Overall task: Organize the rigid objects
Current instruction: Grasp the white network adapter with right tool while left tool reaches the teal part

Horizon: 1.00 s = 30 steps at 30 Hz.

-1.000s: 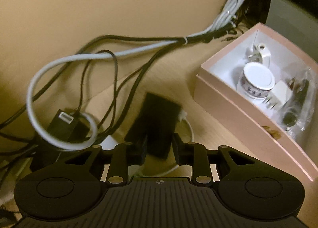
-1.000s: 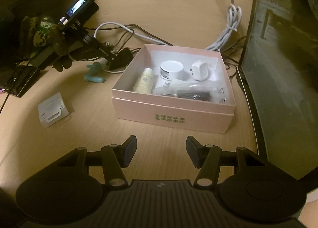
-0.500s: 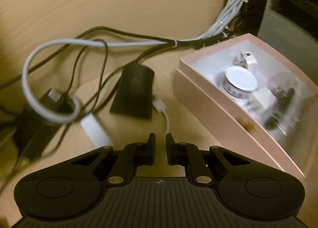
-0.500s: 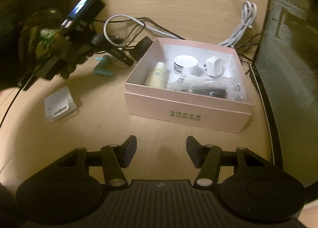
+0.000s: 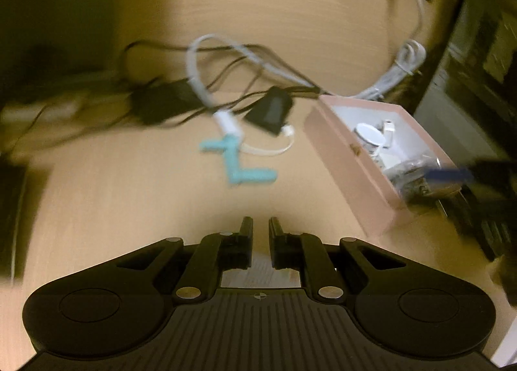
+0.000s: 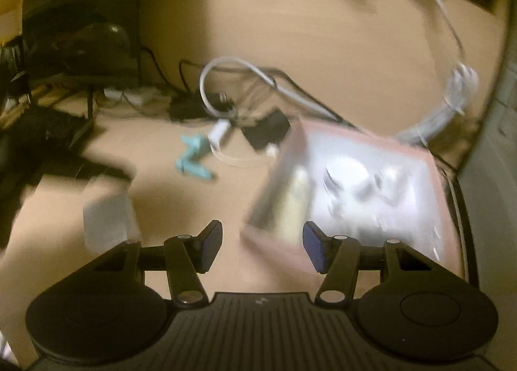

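With its fingers nearly closed on nothing, left gripper (image 5: 260,235) has backed off the black wedge-shaped adapter (image 5: 270,110), left among the cables. Right gripper (image 6: 260,246) spread wide, empty. Teal plastic bracket (image 5: 237,161) lies loose beside the open pink cardboard box (image 5: 350,165); likely next pick.
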### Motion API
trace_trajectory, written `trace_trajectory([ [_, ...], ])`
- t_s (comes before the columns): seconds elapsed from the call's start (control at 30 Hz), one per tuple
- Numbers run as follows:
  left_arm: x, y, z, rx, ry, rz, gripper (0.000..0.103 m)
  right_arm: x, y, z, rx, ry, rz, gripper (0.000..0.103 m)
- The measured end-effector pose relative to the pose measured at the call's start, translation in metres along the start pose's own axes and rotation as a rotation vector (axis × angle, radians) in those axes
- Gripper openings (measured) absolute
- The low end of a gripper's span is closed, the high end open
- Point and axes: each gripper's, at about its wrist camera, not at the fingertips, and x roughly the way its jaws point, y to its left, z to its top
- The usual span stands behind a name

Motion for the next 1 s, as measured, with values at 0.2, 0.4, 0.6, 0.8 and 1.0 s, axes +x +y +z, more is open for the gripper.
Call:
trace_trajectory([
  [0.2,-0.033,0.016,-0.038,-0.214,-0.033,-0.006,0.013,0.086,0.005,0.089,0.087,0.08,0.061,0.059],
  [0.4,-0.067,0.032,-0.067,-0.327,-0.082,0.045,0.013,0.18,-0.007,0.155,0.16,0.172,-0.105,0.059],
  [0.6,-0.086,0.051,-0.091,-0.413,-0.086,0.122,0.013,0.232,-0.01,0.162,0.15,0.298,-0.131,0.053],
  [0.8,-0.076,0.055,-0.098,-0.444,-0.048,0.136,0.013,0.212,0.028,0.143,-0.008,0.294,-0.019,0.034],
  [1.0,-0.053,0.028,-0.085,-0.355,-0.004,0.04,0.013,0.167,0.051,0.104,-0.07,0.321,0.135,0.013],
])
